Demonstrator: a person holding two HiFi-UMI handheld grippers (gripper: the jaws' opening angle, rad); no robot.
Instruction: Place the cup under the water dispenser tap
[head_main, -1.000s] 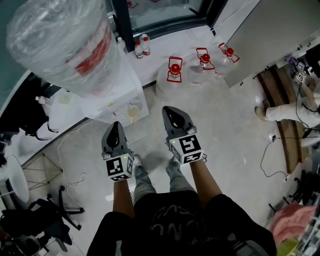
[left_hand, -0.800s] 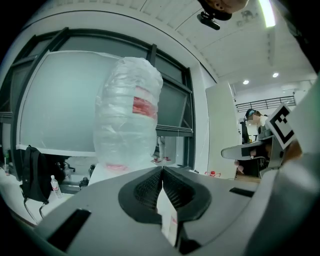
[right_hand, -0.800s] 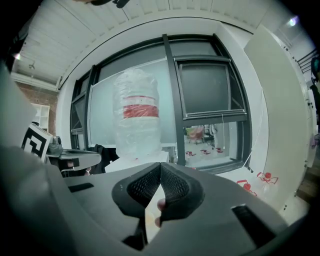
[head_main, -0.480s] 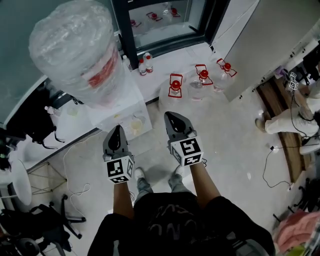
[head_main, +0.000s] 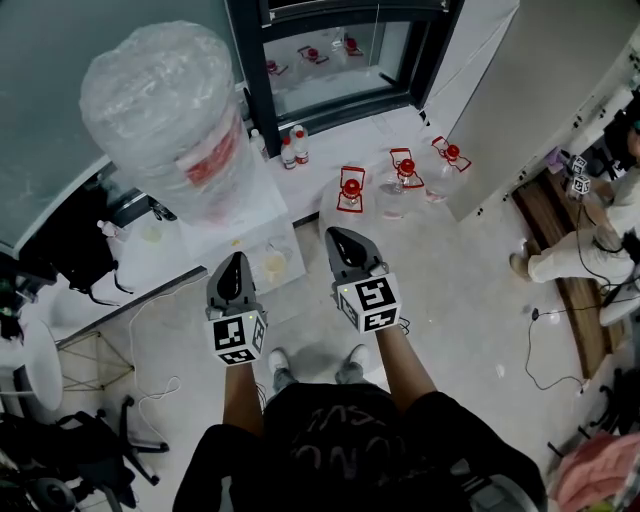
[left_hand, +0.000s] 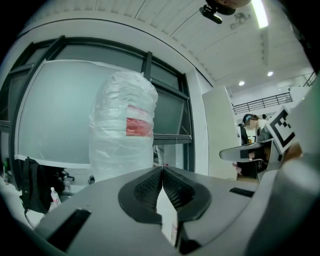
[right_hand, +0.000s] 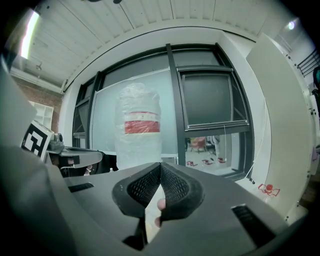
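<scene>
The water dispenser (head_main: 245, 228) is a white cabinet carrying a big plastic-wrapped bottle (head_main: 165, 110) with a red label, which also shows in the gripper views (left_hand: 125, 135) (right_hand: 141, 130). A pale round cup (head_main: 272, 263) stands at the dispenser's front, seen from above; the tap is hidden. My left gripper (head_main: 236, 256) (left_hand: 162, 168) is shut and empty, held level just left of the cup. My right gripper (head_main: 333, 233) (right_hand: 160, 164) is shut and empty too, level, a little right of the cup. Neither touches the cup.
Three empty jugs with red caps (head_main: 350, 186) lie on the floor beyond the right gripper. Small bottles (head_main: 293, 148) stand by the dark window frame (head_main: 255, 70). A black bag (head_main: 70, 235) and cables sit left of the dispenser. A seated person (head_main: 590, 245) is far right.
Both grippers have risen together, still shut and side by side. The dispenser and cup now sit lower and nearer in the head view.
</scene>
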